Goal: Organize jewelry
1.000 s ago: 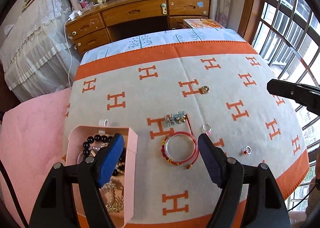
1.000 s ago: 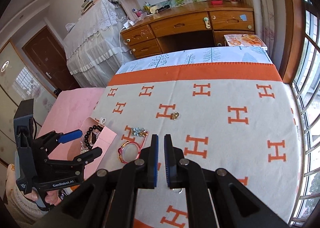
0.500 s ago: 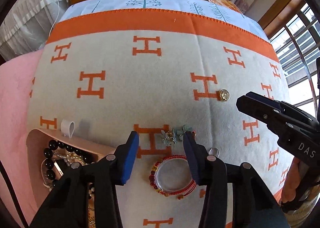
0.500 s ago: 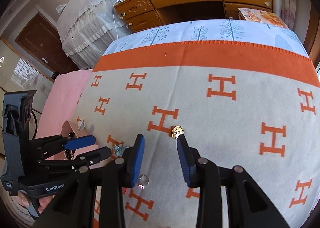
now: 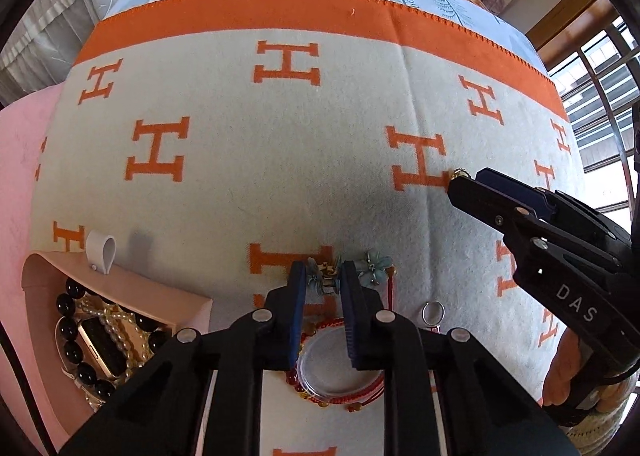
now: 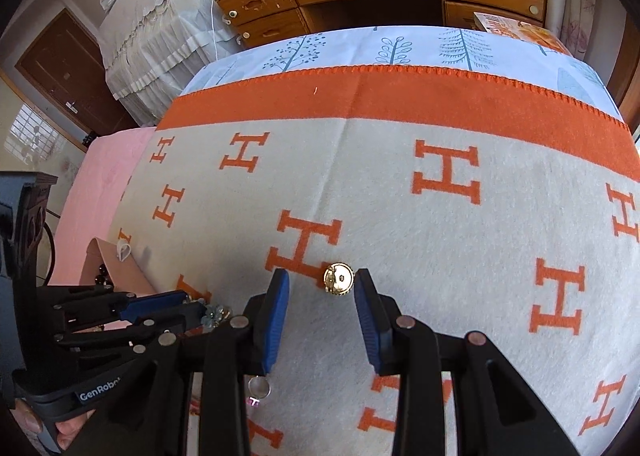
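The left gripper (image 5: 323, 283) had just been closing, jaws clamped on the flower clip (image 5: 320, 280) for lifting. The right gripper (image 6: 320, 288) stood apart, straddling the gold brooch (image 6: 339, 279), untouched.

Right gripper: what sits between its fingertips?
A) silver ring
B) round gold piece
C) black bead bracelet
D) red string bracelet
B: in the right wrist view the round gold piece lies on the blanket between the right gripper pads, jaws apart and not touching it.

Jewelry-strewn orange-and-cream blanket (image 5: 248, 196)
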### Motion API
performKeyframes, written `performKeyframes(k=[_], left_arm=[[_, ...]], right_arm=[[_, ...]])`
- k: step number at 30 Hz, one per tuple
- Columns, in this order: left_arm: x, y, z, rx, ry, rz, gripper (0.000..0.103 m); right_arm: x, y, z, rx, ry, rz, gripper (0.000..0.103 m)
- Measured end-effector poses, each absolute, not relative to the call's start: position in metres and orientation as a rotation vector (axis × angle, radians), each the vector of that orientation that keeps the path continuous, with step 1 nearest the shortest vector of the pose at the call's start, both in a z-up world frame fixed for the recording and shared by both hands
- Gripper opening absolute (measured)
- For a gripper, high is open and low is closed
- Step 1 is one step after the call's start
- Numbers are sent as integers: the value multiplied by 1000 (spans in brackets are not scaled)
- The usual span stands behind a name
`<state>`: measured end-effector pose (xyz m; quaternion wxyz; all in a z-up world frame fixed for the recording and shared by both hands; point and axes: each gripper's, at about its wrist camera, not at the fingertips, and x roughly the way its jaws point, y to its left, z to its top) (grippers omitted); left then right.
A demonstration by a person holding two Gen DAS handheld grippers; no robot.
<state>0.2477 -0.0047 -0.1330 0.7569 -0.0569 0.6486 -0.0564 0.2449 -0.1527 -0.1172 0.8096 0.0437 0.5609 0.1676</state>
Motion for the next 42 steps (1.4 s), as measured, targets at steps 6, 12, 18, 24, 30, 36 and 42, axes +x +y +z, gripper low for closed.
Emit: performKeyframes(k=[6, 12, 18, 24, 30, 36, 42], left_arm=[[246, 0, -133, -130, 1403, -123, 14], [240, 4, -126, -153, 1383, -125, 13], [225, 9, -97, -165, 1330, -148, 13], [198, 27, -59, -170, 1255, -167, 13], [161, 66, -28, -180, 1188, -142, 13], [119, 104, -10, -182, 1121, -107, 13], [83, 138, -19, -207, 1082, -79, 13]], right_arm=[[244, -140, -120, -15, 1168, 326, 34], [240, -140, -119, -53, 1166, 310, 17], [236, -151, -105, 86, 1172, 352, 17], [219, -149, -74, 181, 1157, 426, 17], [191, -113, -41, 161, 1119, 530, 17], [159, -59, -11, 112, 1067, 654, 17], [146, -10, -8, 102, 1071, 728, 17]])
